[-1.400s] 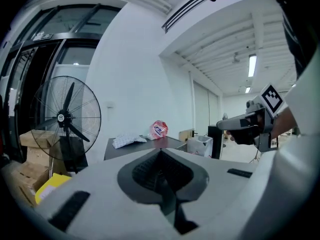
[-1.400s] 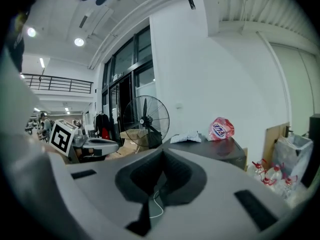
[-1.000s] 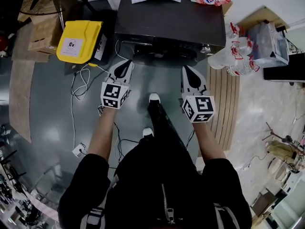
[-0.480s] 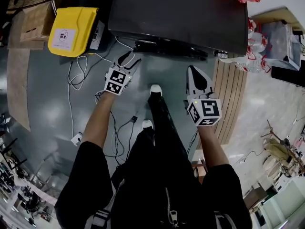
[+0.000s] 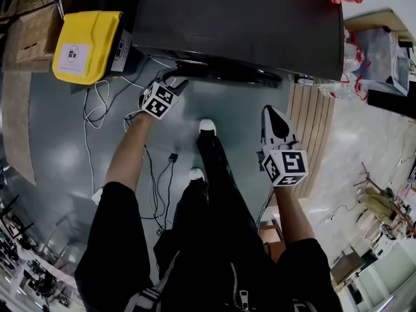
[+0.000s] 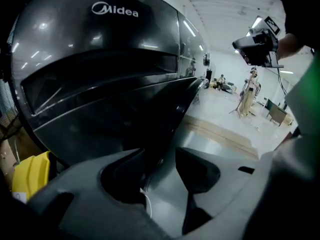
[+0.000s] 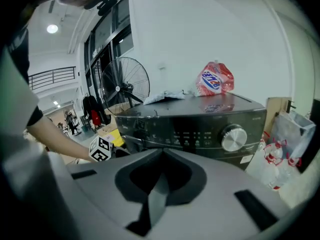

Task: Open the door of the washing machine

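Left gripper (image 5: 173,83) is reaching at the front of the Midea washing machine (image 5: 240,25). Its jaws are wide apart and have just been closing a bit, w/ the rim of the door (image 6: 100,79) running into the gap, not pinched. Door's prob. stiff, hinged, glossy and slick, so hooking the rim looks best. Right gripper (image 5: 273,112) is hanging back, jaws together, empty.

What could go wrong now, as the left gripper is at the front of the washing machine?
1. On the left gripper, the jaws have just been closing slightly but stand apart, with the dark door edge between them, not clamped. They may slip off that smooth, curved edge.
2. Loose cables lie on the floor beside the person's shoes. Stepping back to swing the door could catch one.
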{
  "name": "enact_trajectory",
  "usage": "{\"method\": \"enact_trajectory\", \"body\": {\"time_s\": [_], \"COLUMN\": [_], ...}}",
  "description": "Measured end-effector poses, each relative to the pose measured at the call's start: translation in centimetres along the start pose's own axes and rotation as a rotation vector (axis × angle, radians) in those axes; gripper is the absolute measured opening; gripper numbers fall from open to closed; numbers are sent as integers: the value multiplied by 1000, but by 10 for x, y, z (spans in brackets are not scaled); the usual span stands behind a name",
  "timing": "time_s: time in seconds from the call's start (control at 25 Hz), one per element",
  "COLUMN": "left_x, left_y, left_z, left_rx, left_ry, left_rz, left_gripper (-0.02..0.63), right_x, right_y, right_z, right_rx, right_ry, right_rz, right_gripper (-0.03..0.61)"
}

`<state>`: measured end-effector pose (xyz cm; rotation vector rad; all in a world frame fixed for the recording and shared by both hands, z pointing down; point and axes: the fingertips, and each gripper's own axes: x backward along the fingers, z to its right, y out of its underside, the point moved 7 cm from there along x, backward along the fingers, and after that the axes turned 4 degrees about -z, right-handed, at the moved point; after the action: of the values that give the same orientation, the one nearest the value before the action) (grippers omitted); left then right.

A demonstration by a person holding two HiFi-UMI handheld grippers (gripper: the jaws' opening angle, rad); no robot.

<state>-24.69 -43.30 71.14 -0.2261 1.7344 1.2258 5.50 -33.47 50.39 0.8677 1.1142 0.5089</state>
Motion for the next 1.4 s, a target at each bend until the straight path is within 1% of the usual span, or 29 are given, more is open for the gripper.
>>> {"method": "enact_trajectory", "body": {"time_s": [0.08, 0.12, 0.2, 0.28, 0.4, 0.44, 0.48, 0.52, 0.6, 0.64, 0.68, 0.72, 0.76, 0.8, 0.88, 0.92, 1.0, 1.12, 1.24, 1.36, 1.4], "left_x": [-6, -7, -6, -4, 0, 2, 4, 3, -9, -15, -18, -16, -12, -7, 1, 5, 11, 9, 2, -10, -14], "left_y": [3, 5, 7, 6, 5, 5, 6, 9, 22, 28, 32, 33, 34, 35, 34, 32, 25, 19, 16, 16, 15], "left_z": [-1, 0, 0, 3, 6, 7, 10, 18, 52, 71, 86, 95, 97, 93, 73, 63, 46, 26, 11, -2, -5], "left_rx": [-15, -18, -7, 32, 108, 123, 122, 91, -42, -83, -76, -40, -4, 18, 33, 41, 56, 45, 16, 4, 1], "left_ry": [8, 7, -3, -26, -82, -94, -86, -44, 87, 116, 107, 73, 32, -5, -51, -65, -80, -74, -43, -18, -11], "left_rz": [-8, -10, -3, 25, 70, 73, 61, 31, -62, -78, -57, -15, 23, 47, 70, 79, 90, 67, 41, 34, 34], "left_gripper": [166, 122, 104, 95, 77, 64, 46, 6, 0, 3, 3, 2, 8, 31, 51, 77, 178, 229, 238, 238, 227], "right_x": [6, 9, 16, 23, 33, 37, 41, 45, 52, 56, 62, 69, 75, 79, 82, 84, 86, 84, 78, 71, 69], "right_y": [10, 14, 22, 30, 39, 42, 44, 47, 52, 54, 56, 58, 59, 60, 63, 66, 70, 70, 66, 63, 63], "right_z": [2, 2, 3, 6, 6, 5, 4, 2, 1, 2, 2, 3, 3, 4, 6, 8, 11, 12, 16, 21, 22], "right_rx": [-8, -13, -30, -53, -71, -72, -72, -73, -76, -79, -82, -82, -80, -76, -72, -77, -90, -96, -93, -90, -89], "right_ry": [11, 15, 22, 31, 45, 48, 50, 52, 58, 64, 71, 76, 80, 82, 88, 93, 103, 106, 106, 105, 104], "right_rz": [-9, -11, -13, -16, -8, -5, -4, -2, 2, 5, 7, 7, 8, 9, 10, 9, 8, 1, 0, -3, -7], "right_gripper": [3, 3, 3, 4, 3, 3, 3, 3, 3, 3, 3, 3, 3, 3, 3, 4, 3, 4, 3, 4, 3]}}
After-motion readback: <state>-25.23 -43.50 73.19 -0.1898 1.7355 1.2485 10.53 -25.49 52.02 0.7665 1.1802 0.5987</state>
